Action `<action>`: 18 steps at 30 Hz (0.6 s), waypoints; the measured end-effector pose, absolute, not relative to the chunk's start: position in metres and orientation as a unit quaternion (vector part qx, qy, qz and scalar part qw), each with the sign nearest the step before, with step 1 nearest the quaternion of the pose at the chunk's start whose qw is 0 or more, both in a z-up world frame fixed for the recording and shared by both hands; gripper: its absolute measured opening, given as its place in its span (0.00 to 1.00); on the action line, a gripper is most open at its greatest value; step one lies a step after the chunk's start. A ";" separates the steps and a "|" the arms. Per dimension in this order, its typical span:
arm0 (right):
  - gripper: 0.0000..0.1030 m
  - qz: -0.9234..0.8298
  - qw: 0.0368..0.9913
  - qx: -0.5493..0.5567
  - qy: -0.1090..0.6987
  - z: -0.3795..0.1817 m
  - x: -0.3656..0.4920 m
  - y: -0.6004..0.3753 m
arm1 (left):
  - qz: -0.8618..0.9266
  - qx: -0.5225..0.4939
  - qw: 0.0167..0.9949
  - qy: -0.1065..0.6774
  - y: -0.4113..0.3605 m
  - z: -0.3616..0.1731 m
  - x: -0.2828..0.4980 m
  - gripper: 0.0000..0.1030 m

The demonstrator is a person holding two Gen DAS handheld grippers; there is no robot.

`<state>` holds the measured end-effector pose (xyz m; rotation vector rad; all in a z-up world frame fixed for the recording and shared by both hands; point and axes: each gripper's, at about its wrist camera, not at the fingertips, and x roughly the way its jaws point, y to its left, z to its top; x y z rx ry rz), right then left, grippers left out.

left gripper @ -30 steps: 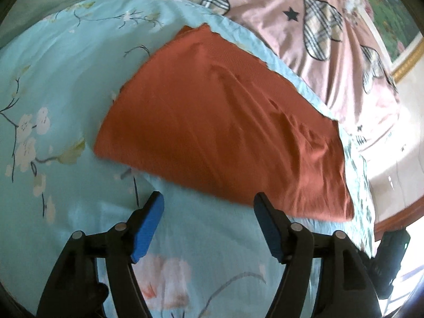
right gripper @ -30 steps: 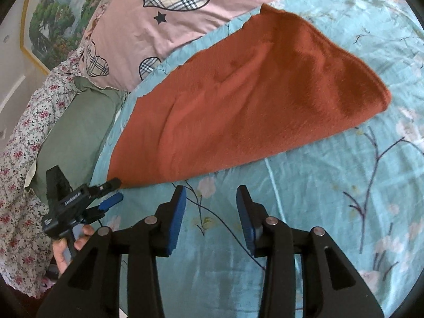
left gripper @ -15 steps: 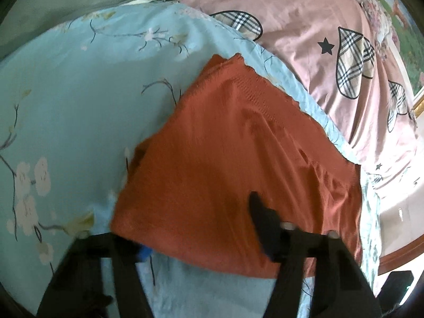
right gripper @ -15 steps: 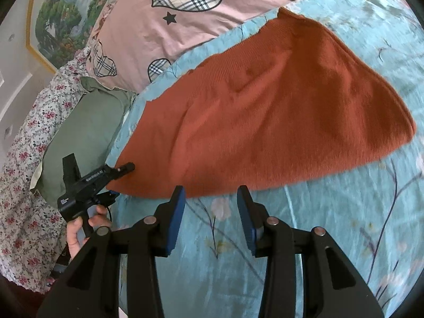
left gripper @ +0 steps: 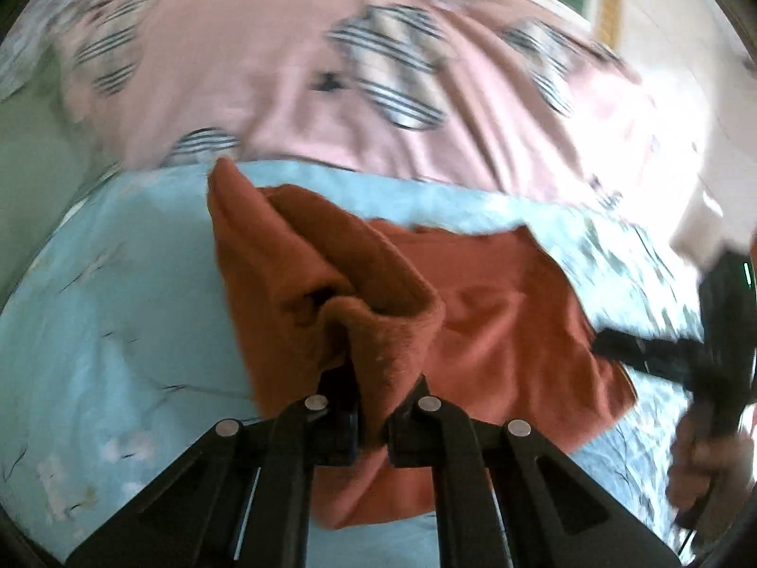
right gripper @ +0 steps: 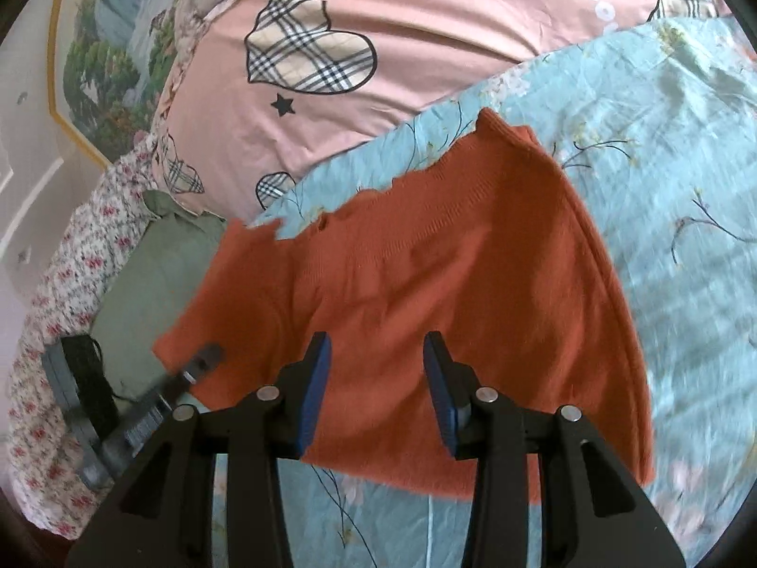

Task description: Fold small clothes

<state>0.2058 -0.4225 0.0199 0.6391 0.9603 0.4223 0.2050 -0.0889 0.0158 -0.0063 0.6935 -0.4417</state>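
A rust-orange knit garment [right gripper: 426, 274] lies on the light blue flowered bedspread [right gripper: 662, 142]. My left gripper [left gripper: 374, 378] is shut on the garment's near edge [left gripper: 392, 331] and lifts it, so the cloth bunches into a raised fold between the jaws. It also shows in the right wrist view [right gripper: 203, 359] at the garment's left corner. My right gripper [right gripper: 376, 364] is open and empty, its blue pads [right gripper: 317, 378] hovering over the garment's near edge. The right gripper also appears at the right of the left wrist view [left gripper: 662, 355], held by a hand.
A pink quilt with plaid hearts [right gripper: 355, 47] lies behind the garment. A green pillow [right gripper: 156, 274] and a flowered sheet [right gripper: 52, 293] are at the left. A framed landscape picture [right gripper: 104, 33] hangs on the wall.
My left gripper moved onto the garment's edge, shut on it and lifted it into a fold. My right gripper moved forward over the garment's near edge, staying open.
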 end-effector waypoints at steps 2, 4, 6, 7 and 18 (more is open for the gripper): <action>0.43 0.205 0.804 0.313 0.461 0.015 0.218 -0.424 | -0.230 0.022 0.911 0.340 -0.114 0.005 0.202 0.06; 0.51 0.214 0.792 0.318 0.475 0.008 0.229 -0.418 | -0.239 0.049 0.903 0.354 -0.138 -0.014 0.202 0.06; 0.64 0.235 0.776 0.318 0.491 0.000 0.245 -0.405 | -0.240 0.060 0.897 0.365 -0.148 -0.027 0.202 0.06; 0.70 0.250 0.764 0.321 0.500 -0.006 0.254 -0.396 | -0.240 0.060 0.897 0.366 -0.148 -0.030 0.201 0.06; 0.16 0.337 0.698 0.298 0.557 -0.048 0.343 -0.290 | -0.261 0.052 0.898 0.350 -0.137 -0.022 0.194 0.05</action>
